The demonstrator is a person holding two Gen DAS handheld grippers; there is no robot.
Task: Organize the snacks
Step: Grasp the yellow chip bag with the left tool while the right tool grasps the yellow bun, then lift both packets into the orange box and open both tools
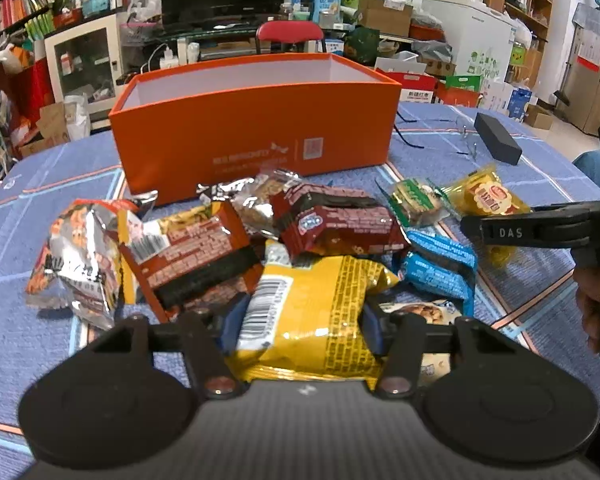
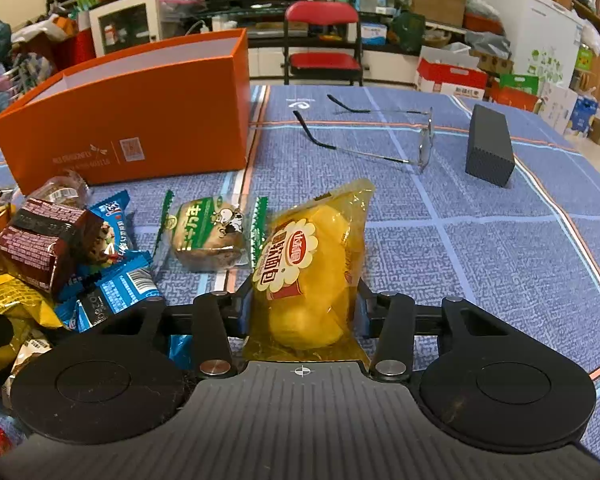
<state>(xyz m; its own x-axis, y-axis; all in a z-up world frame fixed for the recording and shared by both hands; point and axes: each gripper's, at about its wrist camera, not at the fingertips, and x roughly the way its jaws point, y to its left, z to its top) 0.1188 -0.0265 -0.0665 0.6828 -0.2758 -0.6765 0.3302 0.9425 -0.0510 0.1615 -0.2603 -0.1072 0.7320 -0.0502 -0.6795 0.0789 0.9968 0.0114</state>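
Eyeglasses (image 2: 380,136) lie unfolded on blue-clothed bench (image 2: 480,240), near dark grey block (image 2: 490,146). Red chair (image 2: 322,40) stands behind bench.

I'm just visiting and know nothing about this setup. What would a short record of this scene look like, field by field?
setting: table with blue cloth
container: orange box, open top, contents hidden
left gripper: shut on yellow snack bag
right gripper: shut on yellow bread packet
loose snacks: green-wrapped cake, blue packets, red-brown packs
other items: eyeglasses, dark block
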